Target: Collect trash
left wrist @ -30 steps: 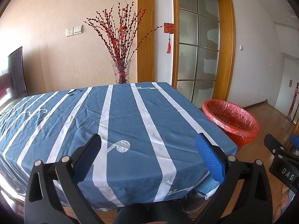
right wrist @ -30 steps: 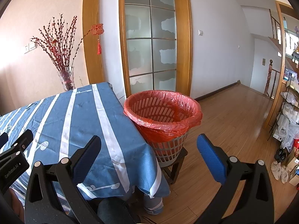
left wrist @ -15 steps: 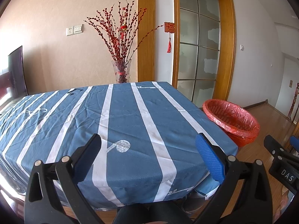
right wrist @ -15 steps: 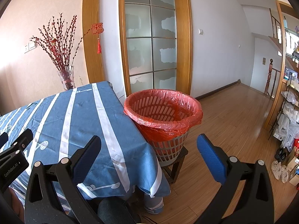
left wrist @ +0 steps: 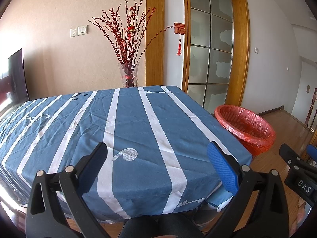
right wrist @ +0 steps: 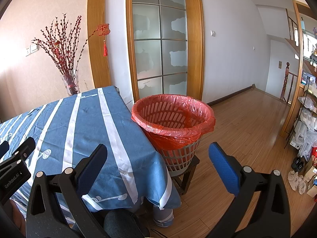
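The left tool (left wrist: 157,152) is spread wide, with nothing between its two fingers. It hangs over the near edge of the table (left wrist: 138,123), which wears a blue cloth with white stripes and white music notes. The cloth is a bit wrinkled.

The right tool (right wrist: 157,152) is spread wide too and holds nothing. It sits near the table's corner and looks toward the grey plastic basket with a red bag inside (right wrist: 174,119). This bin stands on a small dark wooden stool (right wrist: 188,170) on the wood floor (right wrist: 247,123), touching or just beside the right edge of the table. From this side the inside of the red bag shows only the bag.

In the left view the same bin (left wrist: 245,125) peeks out past the table's right side.

A clear glass vase with red berry branches (left wrist: 128,73) stands behind the far edge of the table, by the wall. A tall door with frosted glass panes and a wooden frame (right wrist: 160,39) is behind the bin.
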`<state>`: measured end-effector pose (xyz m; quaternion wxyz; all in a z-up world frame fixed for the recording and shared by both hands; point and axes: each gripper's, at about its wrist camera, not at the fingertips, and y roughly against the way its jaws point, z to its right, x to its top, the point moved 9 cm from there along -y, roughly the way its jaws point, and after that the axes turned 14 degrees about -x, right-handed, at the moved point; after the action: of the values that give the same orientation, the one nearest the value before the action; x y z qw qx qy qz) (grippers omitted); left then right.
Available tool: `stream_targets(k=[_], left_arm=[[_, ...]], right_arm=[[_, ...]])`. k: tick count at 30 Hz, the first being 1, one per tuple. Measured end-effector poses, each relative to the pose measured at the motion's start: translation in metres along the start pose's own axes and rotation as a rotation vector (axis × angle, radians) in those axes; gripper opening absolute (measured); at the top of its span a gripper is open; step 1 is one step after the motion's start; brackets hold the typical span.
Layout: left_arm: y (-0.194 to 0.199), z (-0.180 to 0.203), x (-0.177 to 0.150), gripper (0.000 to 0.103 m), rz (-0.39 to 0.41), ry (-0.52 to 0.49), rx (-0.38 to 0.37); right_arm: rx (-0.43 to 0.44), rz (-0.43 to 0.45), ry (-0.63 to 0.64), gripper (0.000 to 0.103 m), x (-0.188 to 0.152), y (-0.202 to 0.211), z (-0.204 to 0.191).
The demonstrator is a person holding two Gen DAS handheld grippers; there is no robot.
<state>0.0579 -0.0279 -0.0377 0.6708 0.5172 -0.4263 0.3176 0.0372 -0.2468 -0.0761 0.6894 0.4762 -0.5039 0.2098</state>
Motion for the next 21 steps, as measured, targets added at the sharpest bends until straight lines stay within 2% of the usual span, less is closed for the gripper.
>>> stream_targets(k=[21], left_arm=[[-0.0018,0.0027,-0.0042,0.099,-0.004,0.001,-0.004]], right_arm=[[0.001,-0.001,0.000,0.101,0.0003,-0.0001,0.0005]])
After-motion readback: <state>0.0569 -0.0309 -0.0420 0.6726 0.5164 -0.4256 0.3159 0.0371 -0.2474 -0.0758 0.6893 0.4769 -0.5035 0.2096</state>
